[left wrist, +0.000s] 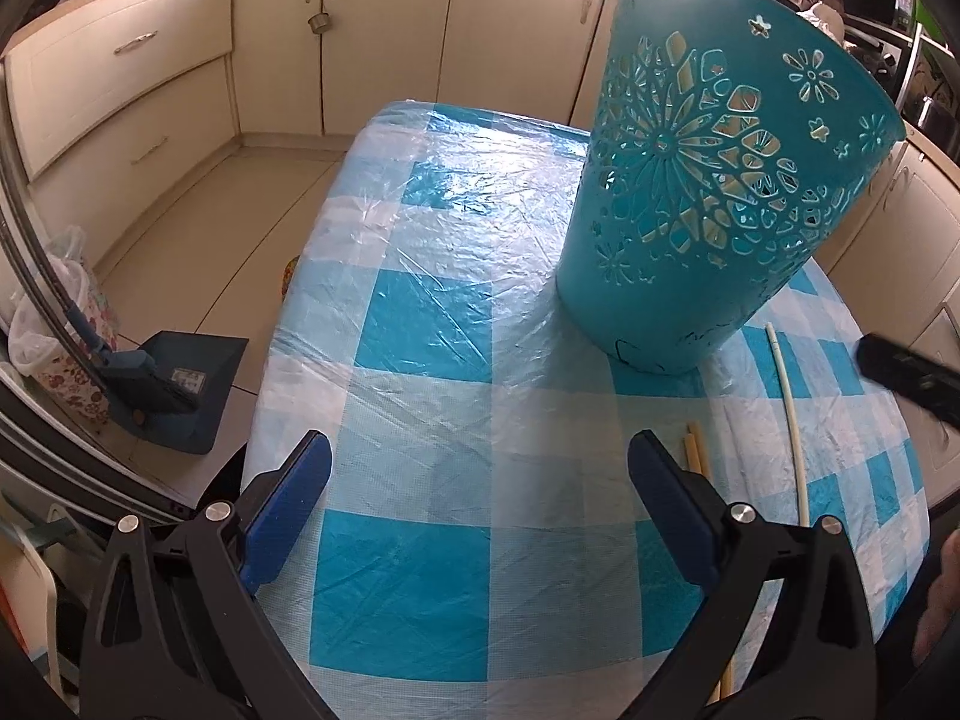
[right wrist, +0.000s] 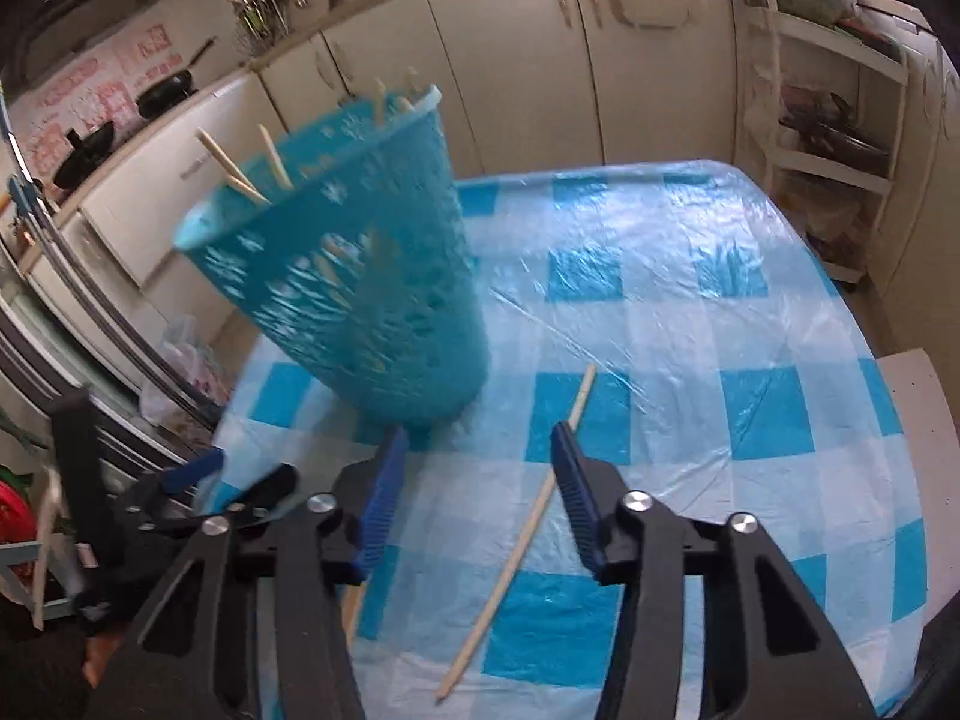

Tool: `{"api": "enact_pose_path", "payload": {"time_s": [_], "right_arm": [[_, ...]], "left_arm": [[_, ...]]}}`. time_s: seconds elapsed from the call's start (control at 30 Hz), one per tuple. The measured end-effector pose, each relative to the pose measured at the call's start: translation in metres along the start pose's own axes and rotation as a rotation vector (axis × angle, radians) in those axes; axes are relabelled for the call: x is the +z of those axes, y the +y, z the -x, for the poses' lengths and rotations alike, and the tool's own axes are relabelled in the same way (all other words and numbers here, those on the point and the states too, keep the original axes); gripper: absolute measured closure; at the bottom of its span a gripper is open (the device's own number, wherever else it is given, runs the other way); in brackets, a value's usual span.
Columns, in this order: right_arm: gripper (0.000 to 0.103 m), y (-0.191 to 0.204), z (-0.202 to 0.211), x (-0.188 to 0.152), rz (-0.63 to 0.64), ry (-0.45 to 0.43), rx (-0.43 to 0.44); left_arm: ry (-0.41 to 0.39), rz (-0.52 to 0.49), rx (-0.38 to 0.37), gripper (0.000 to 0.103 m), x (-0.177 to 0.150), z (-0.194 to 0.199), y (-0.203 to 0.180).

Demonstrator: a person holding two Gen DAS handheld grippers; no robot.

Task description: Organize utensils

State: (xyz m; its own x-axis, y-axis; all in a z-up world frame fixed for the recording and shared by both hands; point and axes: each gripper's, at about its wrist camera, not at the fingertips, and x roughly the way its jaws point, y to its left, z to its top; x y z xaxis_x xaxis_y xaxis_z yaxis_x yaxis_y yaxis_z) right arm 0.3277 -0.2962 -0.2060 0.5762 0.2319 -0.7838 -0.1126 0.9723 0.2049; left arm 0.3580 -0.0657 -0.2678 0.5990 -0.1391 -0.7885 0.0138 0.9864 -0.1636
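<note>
A thin wooden chopstick (right wrist: 521,531) (light, stiff, prone to rolling) is lying between the part-open, empty right gripper (right wrist: 477,456); mid-shaft grasping is being judged best.

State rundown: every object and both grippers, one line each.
teal basket: upright on the table, several chopsticks standing inside
loose chopstick: flat on the tablecloth, between the right jaws, not gripped
pale stick: flat on the tablecloth beside the basket
yellow sticks: flat, beside the left gripper's finger
left gripper: open, empty
right gripper: open, nothing clamped

Blue-checked plastic-covered table (right wrist: 690,324), teal basket (right wrist: 372,300) standing, chopstick (right wrist: 528,528) lying beside it
</note>
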Motion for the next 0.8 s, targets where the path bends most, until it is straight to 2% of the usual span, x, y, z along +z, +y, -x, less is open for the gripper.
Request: {"api": "enact_pose_path", "payload": {"time_s": [0.1, 0.17, 0.27, 0.3, 0.4, 0.43, 0.53, 0.63, 0.73, 0.8], "right_arm": [[0.066, -0.007, -0.024, -0.001, -0.012, 0.035, -0.059], [0.066, -0.007, -0.039, -0.001, 0.016, 0.06, -0.135], [0.084, -0.007, -0.047, -0.006, 0.065, 0.059, -0.203], [0.094, -0.007, -0.046, -0.008, 0.071, 0.057, -0.192], [0.097, -0.012, -0.034, -0.012, 0.054, 0.046, -0.165], [0.097, -0.015, -0.023, -0.012, 0.018, 0.029, -0.129], [0.097, -0.023, 0.029, -0.002, -0.104, -0.081, 0.011], [0.097, -0.018, 0.09, 0.028, -0.179, -0.269, 0.172], [0.097, 0.001, 0.135, 0.063, -0.171, -0.485, 0.262], [0.097, 0.018, 0.147, 0.083, -0.162, -0.606, 0.277]], "left_arm": [[0.0, -0.01, 0.004, 0.008, 0.0, 0.0, -0.002], [0.002, -0.016, 0.009, 0.008, 0.0, -0.001, -0.004], [0.007, -0.03, 0.014, 0.008, 0.0, -0.002, -0.007], [0.006, -0.033, 0.014, 0.008, 0.0, -0.002, -0.007], [0.011, -0.036, 0.015, 0.008, 0.0, -0.002, -0.009], [0.013, -0.037, 0.015, 0.008, 0.0, -0.002, -0.01], [0.014, -0.029, 0.01, 0.008, 0.001, -0.002, -0.008], [0.02, -0.021, 0.008, 0.008, 0.002, -0.004, -0.006], [0.02, -0.024, 0.01, 0.008, 0.002, -0.004, -0.005], [0.018, -0.024, 0.012, 0.008, 0.002, -0.004, -0.004]]}}
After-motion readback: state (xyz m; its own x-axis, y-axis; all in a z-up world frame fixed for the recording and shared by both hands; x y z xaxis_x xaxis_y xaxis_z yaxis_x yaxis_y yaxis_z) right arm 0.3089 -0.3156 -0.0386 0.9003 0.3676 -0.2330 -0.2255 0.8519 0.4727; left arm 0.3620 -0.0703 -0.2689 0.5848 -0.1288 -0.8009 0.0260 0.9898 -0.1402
